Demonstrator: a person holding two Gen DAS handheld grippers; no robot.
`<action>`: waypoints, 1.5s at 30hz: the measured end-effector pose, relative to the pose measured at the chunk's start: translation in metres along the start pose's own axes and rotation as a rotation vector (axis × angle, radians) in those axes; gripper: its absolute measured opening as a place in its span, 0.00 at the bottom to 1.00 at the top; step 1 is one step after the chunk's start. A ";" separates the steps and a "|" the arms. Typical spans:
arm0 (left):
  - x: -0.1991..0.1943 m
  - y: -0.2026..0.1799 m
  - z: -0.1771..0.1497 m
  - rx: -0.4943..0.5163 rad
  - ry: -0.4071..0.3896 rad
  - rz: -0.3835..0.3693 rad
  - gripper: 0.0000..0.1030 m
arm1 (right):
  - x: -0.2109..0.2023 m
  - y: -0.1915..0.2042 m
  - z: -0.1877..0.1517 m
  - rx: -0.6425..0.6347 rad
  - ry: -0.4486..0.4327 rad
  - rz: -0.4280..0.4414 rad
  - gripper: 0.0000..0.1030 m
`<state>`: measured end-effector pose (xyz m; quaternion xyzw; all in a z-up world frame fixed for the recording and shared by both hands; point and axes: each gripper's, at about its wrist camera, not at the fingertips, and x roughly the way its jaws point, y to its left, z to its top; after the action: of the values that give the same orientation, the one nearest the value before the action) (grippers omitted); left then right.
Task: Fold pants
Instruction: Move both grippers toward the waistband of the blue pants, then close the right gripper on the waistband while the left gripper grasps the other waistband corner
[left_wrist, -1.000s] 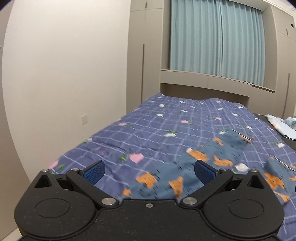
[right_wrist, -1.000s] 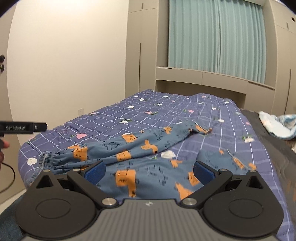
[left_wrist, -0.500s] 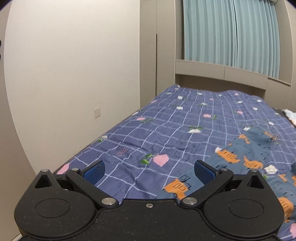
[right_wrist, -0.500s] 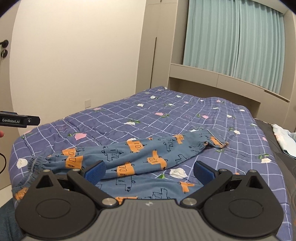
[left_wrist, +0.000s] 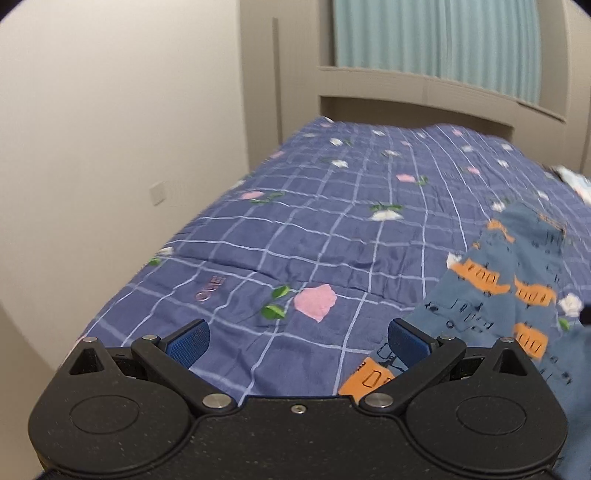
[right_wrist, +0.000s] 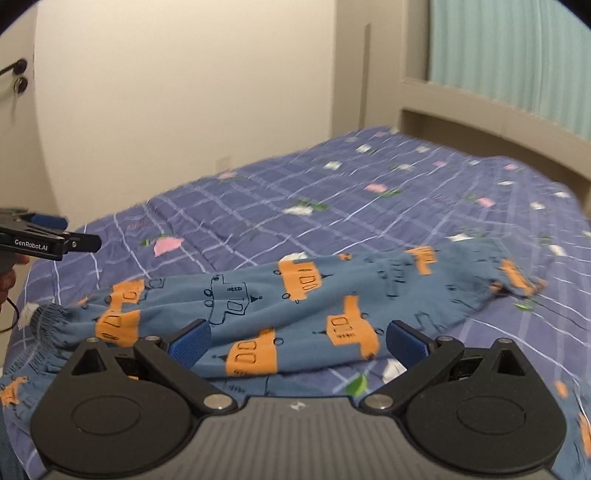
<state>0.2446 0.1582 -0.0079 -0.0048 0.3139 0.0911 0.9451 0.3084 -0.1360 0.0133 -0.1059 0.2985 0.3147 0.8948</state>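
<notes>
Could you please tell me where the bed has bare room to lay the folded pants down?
The bedspread is bare between the pants and the wall-side edge, and on toward the curtain. The near edge is crowded by the pants.

The pants (right_wrist: 314, 295) are blue cotton printed with orange vehicles and thin black line drawings (some look like trucks). They lie unfolded on the bed, stretched sideways across the right wrist view, one leg draped over the other. The gathered elastic waistband (right_wrist: 48, 328) sits at the near left corner, and a cuff (right_wrist: 521, 284) ends at the far right, slightly rumpled. In the left wrist view the same fabric (left_wrist: 491, 295) fills the lower right, blurred.
</notes>
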 end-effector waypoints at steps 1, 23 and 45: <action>0.008 0.000 0.000 0.019 0.014 -0.015 1.00 | 0.010 -0.003 0.005 -0.025 0.013 0.025 1.00; 0.082 0.005 0.008 0.102 0.352 -0.361 0.71 | 0.185 -0.021 0.086 -0.551 0.269 0.318 0.81; 0.067 -0.002 0.037 0.199 0.338 -0.296 0.00 | 0.173 0.007 0.086 -0.670 0.256 0.281 0.05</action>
<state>0.3191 0.1700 -0.0181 0.0270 0.4707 -0.0818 0.8781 0.4518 -0.0119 -0.0220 -0.3890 0.3000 0.4984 0.7143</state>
